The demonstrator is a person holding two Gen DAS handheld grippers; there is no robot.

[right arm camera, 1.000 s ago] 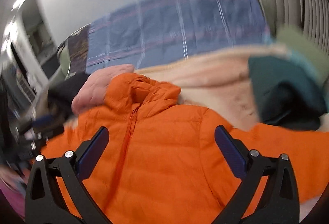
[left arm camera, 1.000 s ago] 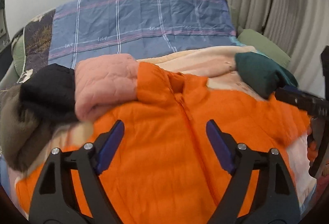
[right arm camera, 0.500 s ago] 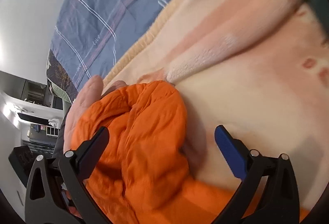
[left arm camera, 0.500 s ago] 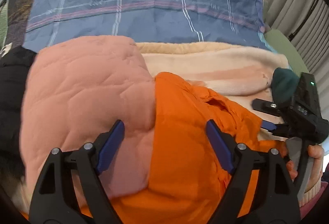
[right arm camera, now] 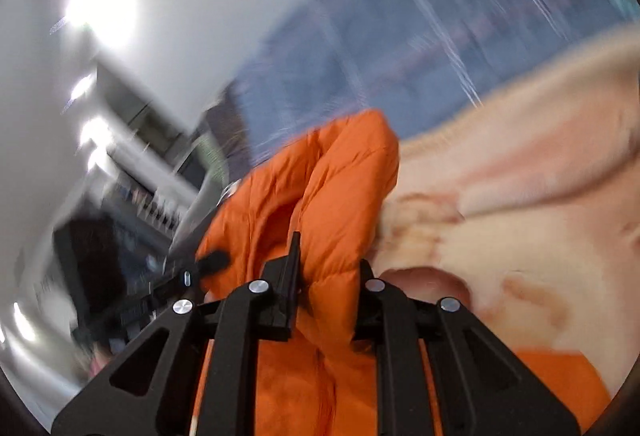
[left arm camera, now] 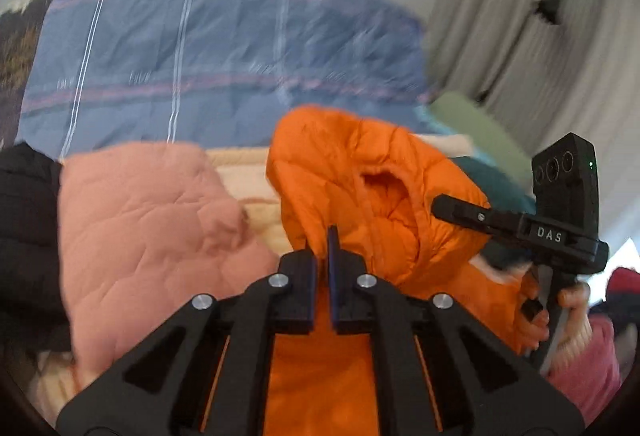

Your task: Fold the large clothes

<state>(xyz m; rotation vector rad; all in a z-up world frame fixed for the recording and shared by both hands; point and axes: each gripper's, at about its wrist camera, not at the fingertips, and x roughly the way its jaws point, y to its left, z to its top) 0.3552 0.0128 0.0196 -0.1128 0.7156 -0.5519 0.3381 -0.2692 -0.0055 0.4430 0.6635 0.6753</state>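
Left wrist view: my left claw (left arm camera: 322,248) is clenched on a pinch of the orange jacket (left arm camera: 360,176) near the collar, fabric bunched up above the fingers. I hold it there so the top edge lifts clear of the bed and hangs straight for a fold. The jacket's lower part drapes under the claw. Pink quilted garment (left arm camera: 152,220) lies just left, touching a black one (left arm camera: 24,236); blue plaid duvet (left arm camera: 200,48) behind. My right claw (left arm camera: 460,210) is on the jacket's other side, gripped in my hand (left arm camera: 568,316); its tip is against the cloth.

Right wrist view, blurred: right claw (right arm camera: 324,268) is clamped on a thick fold of the jacket (right arm camera: 320,188), jaws held apart by padding. Peach blanket (right arm camera: 520,196) sits right, beneath. Two matching grips likely keep the shoulders level.
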